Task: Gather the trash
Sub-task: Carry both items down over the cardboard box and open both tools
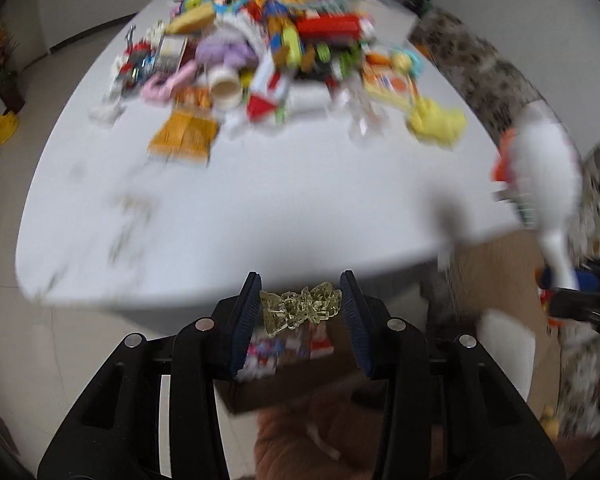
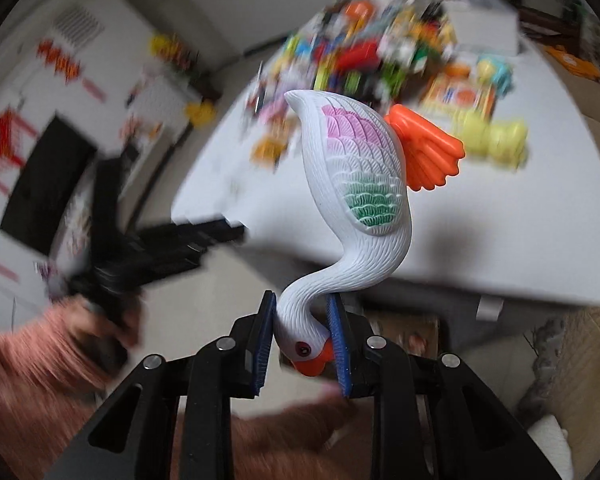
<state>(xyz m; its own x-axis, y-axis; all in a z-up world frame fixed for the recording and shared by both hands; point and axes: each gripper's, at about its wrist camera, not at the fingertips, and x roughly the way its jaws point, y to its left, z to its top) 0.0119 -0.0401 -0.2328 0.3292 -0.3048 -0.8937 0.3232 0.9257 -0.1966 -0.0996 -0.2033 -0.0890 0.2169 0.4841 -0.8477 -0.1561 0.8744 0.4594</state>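
My left gripper (image 1: 300,294) is shut on a crumpled clear yellowish wrapper (image 1: 302,306), held just off the near edge of the white table (image 1: 260,208). My right gripper (image 2: 302,318) is shut on the neck of a white plastic swan toy (image 2: 356,172) with orange feet, held upside down in front of the table (image 2: 500,220). The swan also shows at the right of the left wrist view (image 1: 544,164). A heap of colourful toys and packets (image 1: 268,48) lies on the far half of the table.
A brown cardboard box (image 1: 500,276) stands on the floor to the right below the table edge. The left gripper's black body (image 2: 160,256) shows at the left of the right wrist view. A yellow plush (image 1: 436,120) and an orange packet (image 1: 184,136) lie nearest.
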